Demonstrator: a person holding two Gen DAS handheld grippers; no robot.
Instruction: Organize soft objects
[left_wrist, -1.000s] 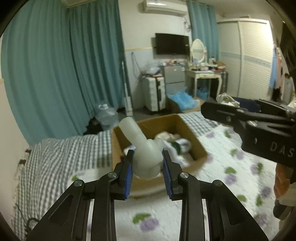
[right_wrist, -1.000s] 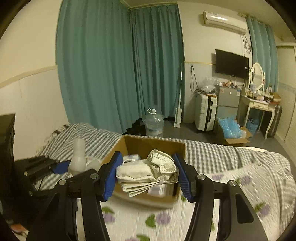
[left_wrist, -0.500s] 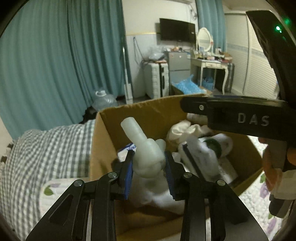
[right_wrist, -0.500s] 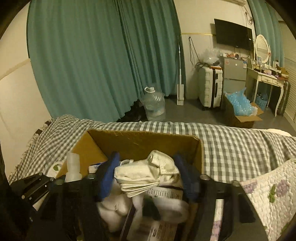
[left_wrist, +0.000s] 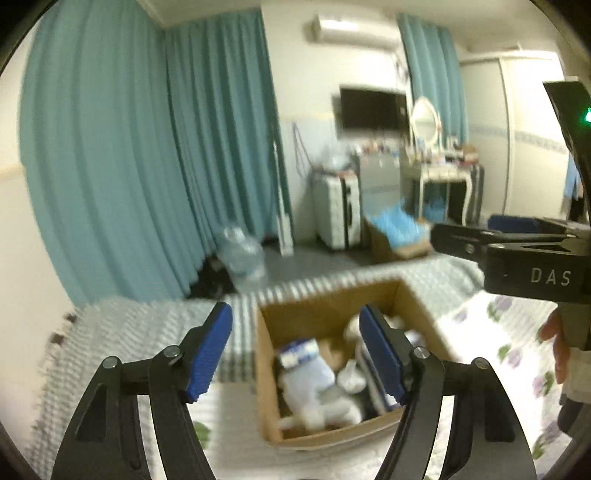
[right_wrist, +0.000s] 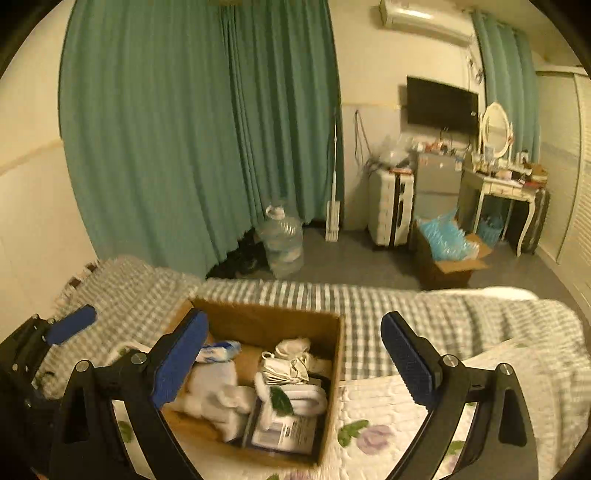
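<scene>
Above a cardboard box (right_wrist: 258, 325) on the bed (right_wrist: 424, 306), left gripper (left_wrist: 295, 347) and right gripper (right_wrist: 291, 358) hang spread wide, empty; soft white items (right_wrist: 218, 391) lie inside the box.

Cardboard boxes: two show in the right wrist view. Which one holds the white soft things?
The cardboard box on the bed, between the right gripper's open fingers; the floor box holds blue stuff.
</scene>
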